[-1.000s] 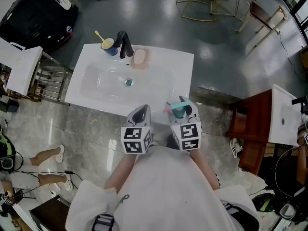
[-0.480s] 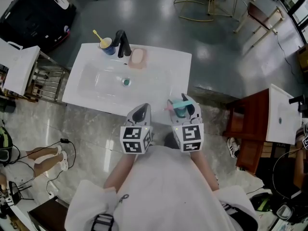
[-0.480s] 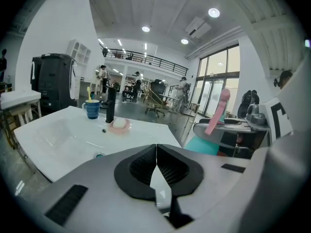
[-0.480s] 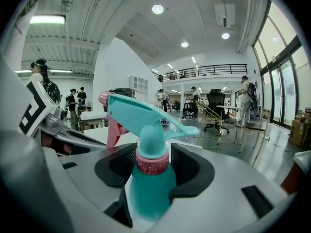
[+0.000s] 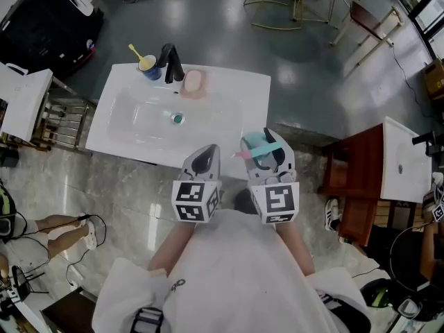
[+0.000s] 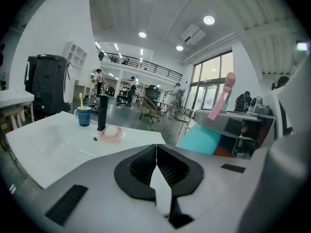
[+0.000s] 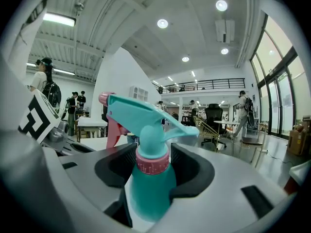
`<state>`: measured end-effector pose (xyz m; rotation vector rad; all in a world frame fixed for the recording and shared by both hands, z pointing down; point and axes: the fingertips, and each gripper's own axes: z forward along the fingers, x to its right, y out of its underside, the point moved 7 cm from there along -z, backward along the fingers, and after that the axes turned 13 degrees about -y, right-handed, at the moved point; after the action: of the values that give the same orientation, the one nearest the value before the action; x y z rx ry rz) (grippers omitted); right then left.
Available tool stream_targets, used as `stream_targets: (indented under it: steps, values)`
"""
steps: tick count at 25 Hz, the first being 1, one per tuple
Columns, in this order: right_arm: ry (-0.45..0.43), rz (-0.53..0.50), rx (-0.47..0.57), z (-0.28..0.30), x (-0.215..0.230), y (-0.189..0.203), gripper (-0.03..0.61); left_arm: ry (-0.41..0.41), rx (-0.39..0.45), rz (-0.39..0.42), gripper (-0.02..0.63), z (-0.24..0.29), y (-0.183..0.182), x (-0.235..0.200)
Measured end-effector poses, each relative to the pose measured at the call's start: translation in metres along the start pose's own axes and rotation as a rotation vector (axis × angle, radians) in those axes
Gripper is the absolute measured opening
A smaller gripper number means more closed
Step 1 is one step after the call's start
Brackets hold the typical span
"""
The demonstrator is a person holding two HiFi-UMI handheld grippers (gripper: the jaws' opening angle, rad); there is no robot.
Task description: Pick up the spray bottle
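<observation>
Grey moulded-plastic left gripper [image 5: 202, 159]: rounded nose, black ribbed pads [image 6: 143, 165] set in dark recess, black rectangular slot [image 6: 65, 205] in shell at left. Grey moulded-plastic right gripper [image 5: 267, 155]: same shell, same black ribbed pads [image 7: 185, 164]. Near end of each carries white cube with black square markers: left cube [image 5: 195, 201], right cube [image 5: 279, 202], patterns differ. Person wears loose white garment [image 5: 236, 276] with wide sleeves [image 5: 128, 297] flaring left and right. Black strap with buckle [image 5: 149, 319] at near left edge of garment.
</observation>
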<state>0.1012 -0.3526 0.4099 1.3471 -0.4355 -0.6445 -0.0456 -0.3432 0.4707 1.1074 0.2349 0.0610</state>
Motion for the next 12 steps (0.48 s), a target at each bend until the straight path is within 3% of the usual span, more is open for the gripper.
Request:
stream_targets:
  steps: [12]
  values:
    - [0.025,-0.030,0.045,-0.009,-0.006,-0.017,0.235,0.062,0.119,-0.004,0.026,-0.012,-0.031,0.017]
